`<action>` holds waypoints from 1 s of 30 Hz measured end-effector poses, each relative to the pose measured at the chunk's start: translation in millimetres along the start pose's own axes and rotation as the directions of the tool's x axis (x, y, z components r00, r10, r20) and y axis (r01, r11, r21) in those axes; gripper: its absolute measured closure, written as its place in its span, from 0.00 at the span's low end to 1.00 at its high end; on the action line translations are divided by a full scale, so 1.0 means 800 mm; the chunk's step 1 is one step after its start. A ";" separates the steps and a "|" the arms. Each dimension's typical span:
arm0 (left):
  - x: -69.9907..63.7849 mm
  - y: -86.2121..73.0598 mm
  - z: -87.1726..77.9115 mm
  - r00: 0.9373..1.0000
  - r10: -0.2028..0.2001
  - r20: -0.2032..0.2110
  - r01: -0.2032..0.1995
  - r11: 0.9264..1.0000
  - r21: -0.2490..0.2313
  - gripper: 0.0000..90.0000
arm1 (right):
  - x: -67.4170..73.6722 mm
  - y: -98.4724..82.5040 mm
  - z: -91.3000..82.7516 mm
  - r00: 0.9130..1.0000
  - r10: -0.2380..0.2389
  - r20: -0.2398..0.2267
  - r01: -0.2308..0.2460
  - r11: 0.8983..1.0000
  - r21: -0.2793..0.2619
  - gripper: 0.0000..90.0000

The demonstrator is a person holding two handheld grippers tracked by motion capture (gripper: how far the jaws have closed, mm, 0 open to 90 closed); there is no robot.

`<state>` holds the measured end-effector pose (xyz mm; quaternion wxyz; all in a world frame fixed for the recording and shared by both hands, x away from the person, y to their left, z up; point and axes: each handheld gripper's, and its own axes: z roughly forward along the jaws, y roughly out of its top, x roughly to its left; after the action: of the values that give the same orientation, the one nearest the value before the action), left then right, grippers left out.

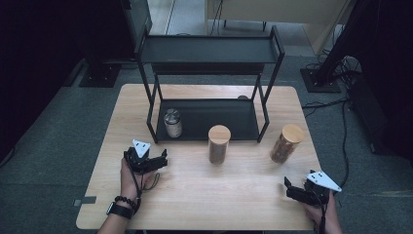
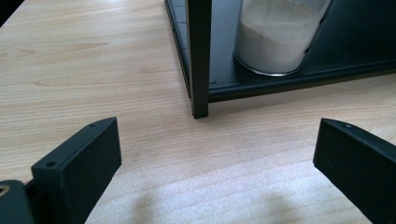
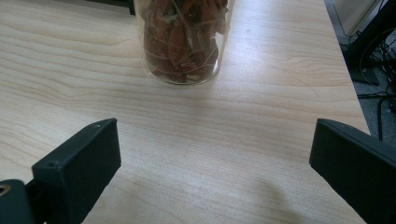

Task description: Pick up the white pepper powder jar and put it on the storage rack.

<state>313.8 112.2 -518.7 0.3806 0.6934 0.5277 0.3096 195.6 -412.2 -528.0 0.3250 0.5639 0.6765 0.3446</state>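
Both grippers, left gripper (image 1: 155,160) and right gripper (image 1: 295,190), gape wide, empty, above the table (image 1: 204,195)

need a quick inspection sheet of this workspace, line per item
surface: wooden table, bare at the front
job's things: black rack at the back; metal-lid jar on its lower shelf; two wood-lid jars, middle jar and right jar, on the table
clutter: nothing seen
grippers: left hand-held gripper and right hand-held gripper both open, holding nothing
cables: floor cables right of the table
surroundings: grey floor, dark stands
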 end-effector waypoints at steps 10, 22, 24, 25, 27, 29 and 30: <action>0.004 -0.005 -0.008 1.000 0.012 0.004 -0.012 1.000 0.009 0.01 | 0.000 0.000 0.000 1.000 0.001 0.001 -0.001 1.000 0.000 0.02; 0.014 -0.011 -0.017 1.000 0.015 0.023 -0.016 1.000 0.017 0.00 | 0.000 0.000 0.000 1.000 0.001 0.006 -0.001 1.000 -0.001 0.02; 0.017 -0.013 -0.019 1.000 0.010 0.019 -0.010 1.000 0.016 0.00 | 0.000 0.000 0.000 1.000 0.003 0.006 -0.003 1.000 -0.001 0.02; 0.019 -0.013 -0.020 1.000 0.009 0.018 -0.009 1.000 0.018 0.00 | 0.000 0.000 0.000 1.000 0.003 0.006 -0.003 1.000 -0.001 0.02; 0.021 -0.015 -0.022 1.000 0.009 0.017 -0.009 1.000 0.019 0.00 | 0.000 0.000 0.000 1.000 0.001 0.008 -0.001 1.000 -0.001 0.02; 0.024 -0.016 -0.024 1.000 0.009 0.017 -0.009 1.000 0.022 0.00 | 0.000 0.000 0.000 1.000 0.000 0.009 0.000 1.000 0.000 0.02; 0.025 -0.017 -0.025 1.000 0.009 0.016 -0.009 1.000 0.022 0.00 | 0.000 0.000 0.000 1.000 0.001 0.009 -0.001 1.000 0.000 0.02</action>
<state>295.7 137.2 -519.3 0.3755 0.7026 0.5249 0.2997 195.5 -411.8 -528.0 0.3281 0.5658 0.6747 0.3421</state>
